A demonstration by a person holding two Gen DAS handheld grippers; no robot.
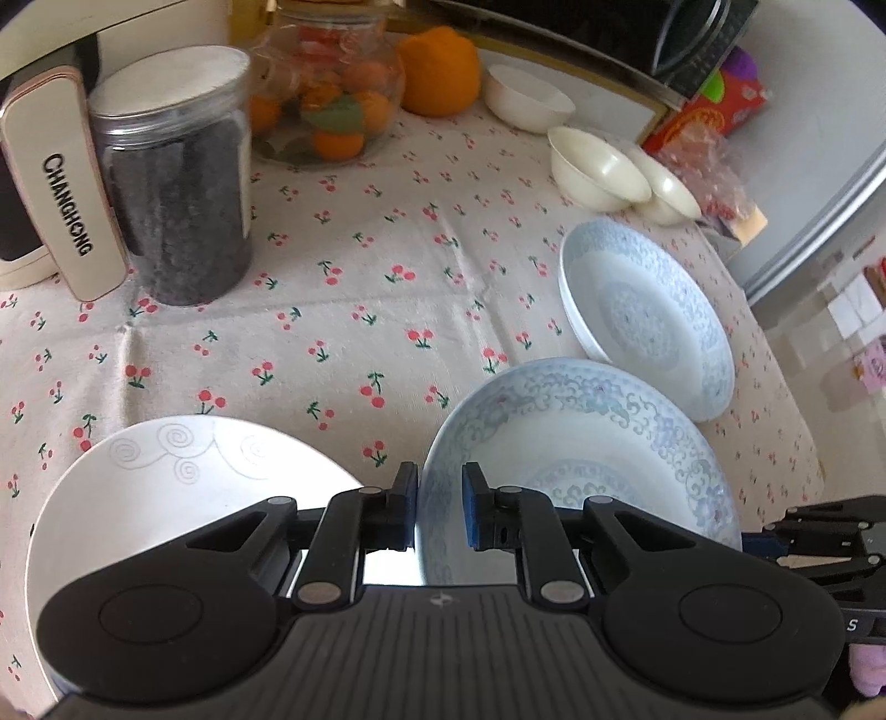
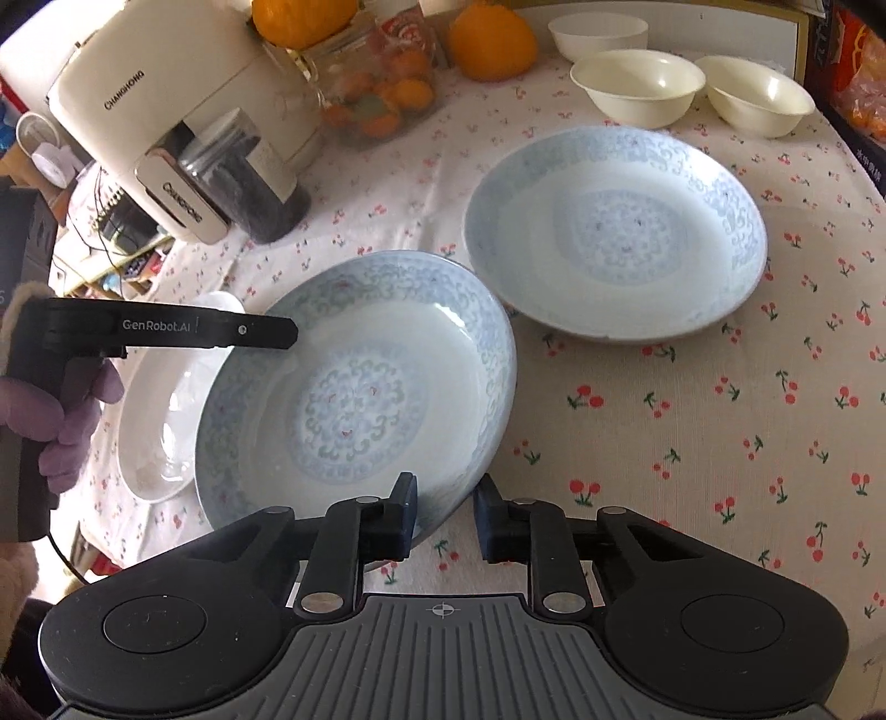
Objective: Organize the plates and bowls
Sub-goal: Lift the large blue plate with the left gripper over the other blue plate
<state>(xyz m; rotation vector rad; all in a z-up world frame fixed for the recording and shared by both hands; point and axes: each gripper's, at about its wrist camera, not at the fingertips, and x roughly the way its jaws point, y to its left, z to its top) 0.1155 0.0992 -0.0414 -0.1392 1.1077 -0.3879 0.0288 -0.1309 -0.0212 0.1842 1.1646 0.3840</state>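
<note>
Looking like someone's home dining spot: cherry-print tablecloth (image 2: 692,421) covering the worktop, a jar of oranges (image 1: 326,94) and a small Changhong appliance (image 2: 166,111) sitting around

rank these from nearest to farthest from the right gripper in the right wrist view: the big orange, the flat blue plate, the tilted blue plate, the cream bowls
1. Tilted blue plate: its rim sits between the right gripper fingers.
2. Flat blue plate: behind it, to the right, on the tablecloth.
3. Cream bowls: beyond that plate, side by side.
4. Big orange: far edge, left of the bowls.

glossy glazed ceramic plates (image 2: 354,387), matt woven cherry-print tablecloth (image 2: 692,443), clear plastic jar (image 1: 177,177), smooth cream bowls (image 2: 637,83)
</note>
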